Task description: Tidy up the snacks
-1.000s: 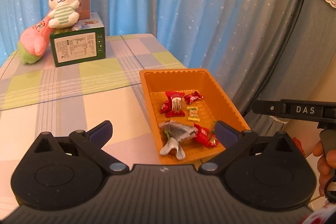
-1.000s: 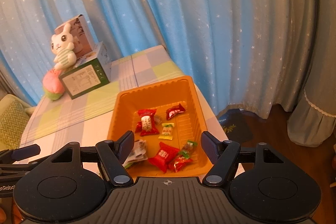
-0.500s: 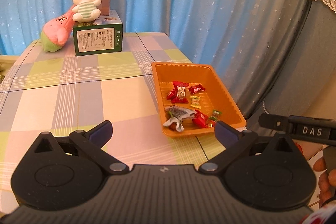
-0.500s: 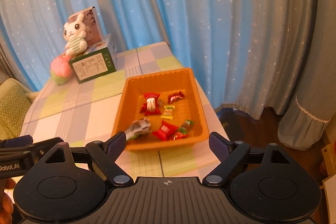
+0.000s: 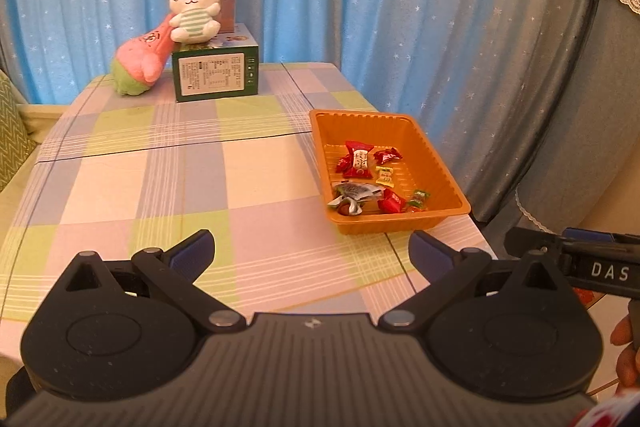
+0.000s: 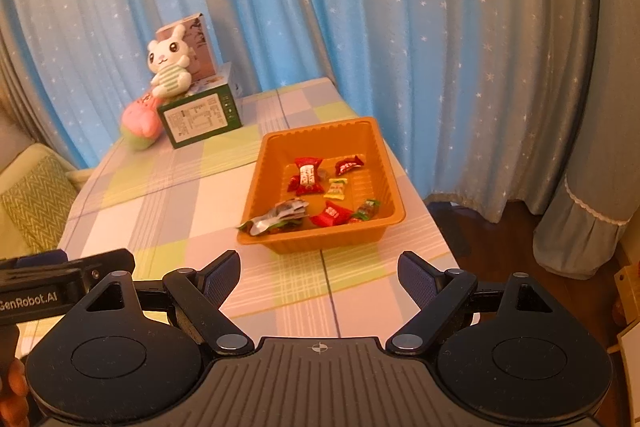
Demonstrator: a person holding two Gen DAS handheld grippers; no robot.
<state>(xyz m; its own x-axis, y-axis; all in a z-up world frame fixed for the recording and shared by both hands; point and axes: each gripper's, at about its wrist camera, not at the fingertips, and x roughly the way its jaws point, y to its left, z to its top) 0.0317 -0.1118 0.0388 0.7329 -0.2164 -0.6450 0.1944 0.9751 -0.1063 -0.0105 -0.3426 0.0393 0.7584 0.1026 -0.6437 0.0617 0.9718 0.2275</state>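
An orange tray (image 5: pixel 434 151) (image 6: pixel 384 155) stands near the right edge of the checked table. It holds several wrapped snacks: red packets (image 5: pixel 359 159) (image 6: pixel 307 175), a small yellow one (image 5: pixel 385 175), a silver wrapper (image 5: pixel 352 197) (image 6: pixel 280 215) and a green one (image 6: pixel 367 207). My left gripper (image 5: pixel 311 251) is open and empty, held back over the table's near edge, left of the tray. My right gripper (image 6: pixel 319 273) is open and empty, just short of the tray's near wall.
At the table's far end a green box (image 5: pixel 215 75) (image 6: pixel 200 117) carries a white bunny toy (image 5: pixel 195 9) (image 6: pixel 168 69), with a pink plush (image 5: pixel 142 61) beside it. Blue starred curtains hang behind. A green-patterned seat (image 6: pixel 36 199) stands left of the table.
Both grippers have pulled back and up from the tray, which now looks smaller and farther off. The snacks lie as before. Both stay open.
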